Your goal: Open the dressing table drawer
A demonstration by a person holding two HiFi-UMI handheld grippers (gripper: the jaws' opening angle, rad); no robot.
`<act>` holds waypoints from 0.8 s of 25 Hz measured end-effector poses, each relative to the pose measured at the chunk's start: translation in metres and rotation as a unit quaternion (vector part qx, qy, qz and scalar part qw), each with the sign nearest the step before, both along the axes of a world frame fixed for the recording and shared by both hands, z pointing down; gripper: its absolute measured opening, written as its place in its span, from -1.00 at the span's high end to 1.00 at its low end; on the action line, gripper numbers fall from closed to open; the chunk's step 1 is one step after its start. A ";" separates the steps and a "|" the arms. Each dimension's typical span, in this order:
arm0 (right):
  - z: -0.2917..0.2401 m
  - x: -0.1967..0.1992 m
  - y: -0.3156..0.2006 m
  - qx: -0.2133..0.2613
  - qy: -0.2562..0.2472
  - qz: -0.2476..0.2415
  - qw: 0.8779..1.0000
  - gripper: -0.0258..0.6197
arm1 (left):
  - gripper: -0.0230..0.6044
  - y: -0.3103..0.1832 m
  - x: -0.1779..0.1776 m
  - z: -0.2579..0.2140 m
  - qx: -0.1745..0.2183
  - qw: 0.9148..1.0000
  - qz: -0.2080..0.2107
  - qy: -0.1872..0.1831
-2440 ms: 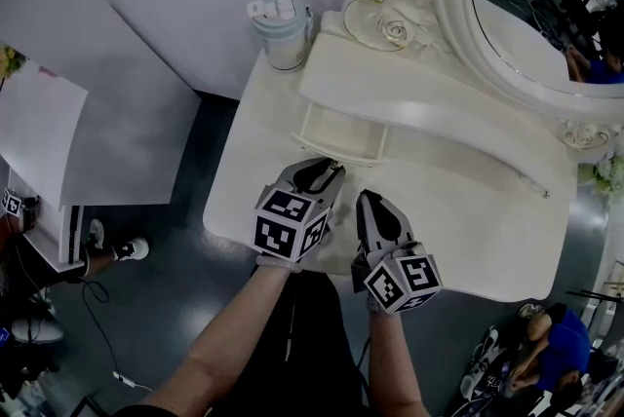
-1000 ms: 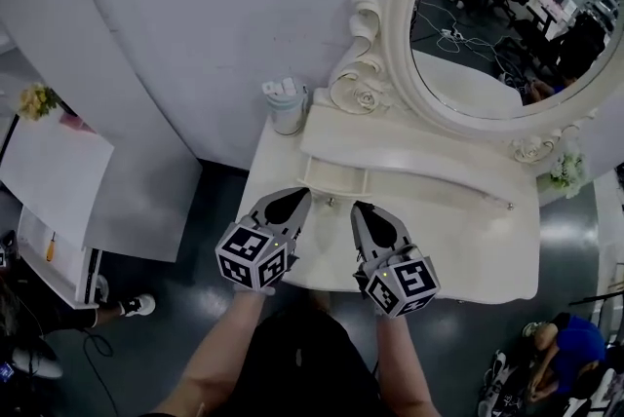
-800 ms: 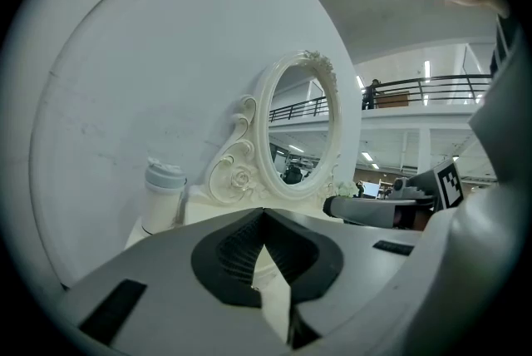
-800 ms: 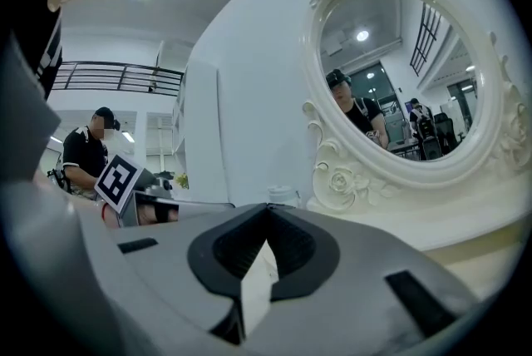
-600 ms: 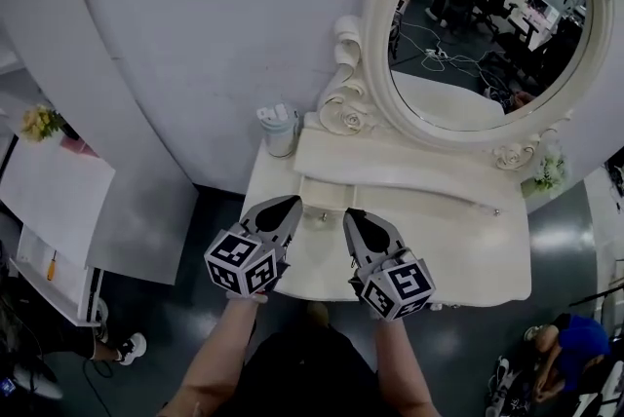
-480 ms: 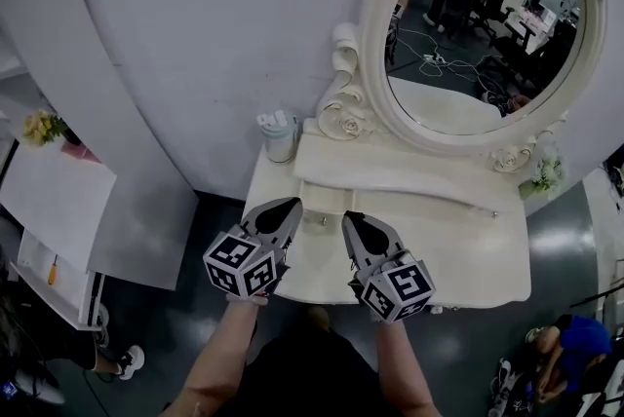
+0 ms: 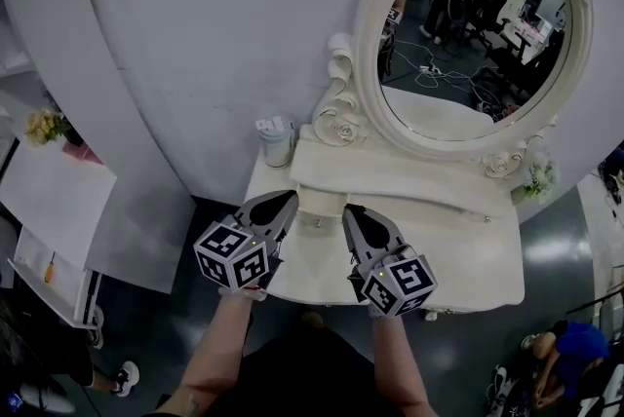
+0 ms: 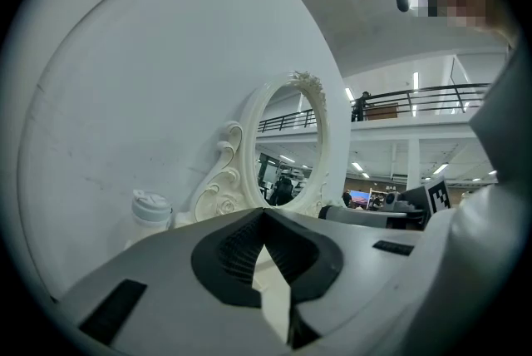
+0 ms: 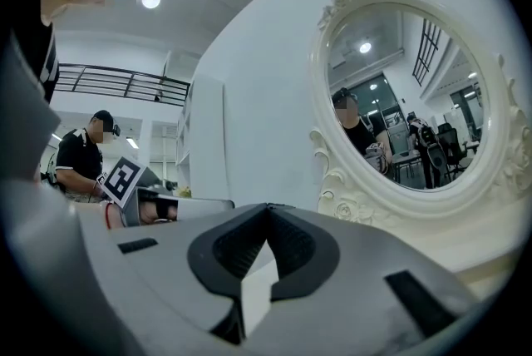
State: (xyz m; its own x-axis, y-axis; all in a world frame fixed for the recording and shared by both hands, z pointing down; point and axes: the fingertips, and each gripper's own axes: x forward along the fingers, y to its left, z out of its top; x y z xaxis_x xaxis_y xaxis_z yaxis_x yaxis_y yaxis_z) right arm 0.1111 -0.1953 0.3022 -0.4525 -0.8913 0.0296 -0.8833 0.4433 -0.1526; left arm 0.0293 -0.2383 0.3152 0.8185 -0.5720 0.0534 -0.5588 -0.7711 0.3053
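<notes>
The cream dressing table (image 7: 458,254) stands against a grey wall under an oval mirror (image 7: 468,35). Its small drawer (image 7: 317,210), with a round knob on the front, sticks out a little from below the raised shelf. My left gripper (image 7: 286,199) hovers just left of the drawer, and my right gripper (image 7: 349,211) just right of it. Both are shut, hold nothing and hang above the tabletop without touching it. In the left gripper view the shut left gripper (image 8: 264,213) points level at the mirror (image 8: 287,150). The shut right gripper (image 9: 268,206) points the same way.
A lidded tumbler (image 7: 275,140) stands at the table's back left corner. A small flower bunch (image 7: 536,177) sits at the back right. A white stand (image 7: 54,201) is to the left on the dark floor. A person in blue (image 7: 570,352) crouches at the lower right.
Both grippers have risen together from the tabletop, and the left one has left the drawer's knob. The head view has pulled back, so more of the mirror shows. The drawer stays out.
</notes>
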 end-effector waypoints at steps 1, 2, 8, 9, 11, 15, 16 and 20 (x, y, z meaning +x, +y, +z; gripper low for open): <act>-0.001 0.000 0.000 0.001 -0.001 0.000 1.000 0.91 | 0.93 0.000 0.000 -0.002 0.002 1.000 -0.001 0.002; -0.002 0.001 0.001 0.003 -0.001 0.000 1.000 0.91 | 0.93 0.000 0.000 -0.003 0.003 1.000 -0.001 0.003; -0.004 0.002 0.003 0.007 0.001 -0.008 1.000 0.91 | 0.93 0.003 0.008 -0.008 0.008 1.000 0.003 0.009; -0.004 0.002 0.004 0.007 0.001 -0.009 1.000 0.91 | 0.93 0.004 0.009 -0.008 0.009 1.000 0.003 0.009; -0.002 0.003 0.005 0.006 0.002 -0.010 1.000 0.92 | 0.93 0.005 0.011 -0.008 0.010 1.000 0.004 0.009; 0.002 0.009 0.005 0.001 -0.001 -0.007 1.000 0.92 | 0.93 0.004 0.014 -0.007 0.011 1.000 0.003 0.008; 0.002 0.010 0.005 0.000 -0.001 -0.006 1.000 0.92 | 0.93 0.004 0.015 -0.008 0.011 1.000 0.004 0.009; 0.003 0.013 0.005 -0.002 -0.004 -0.006 1.000 0.92 | 0.93 0.004 0.016 -0.006 0.008 1.000 0.005 0.011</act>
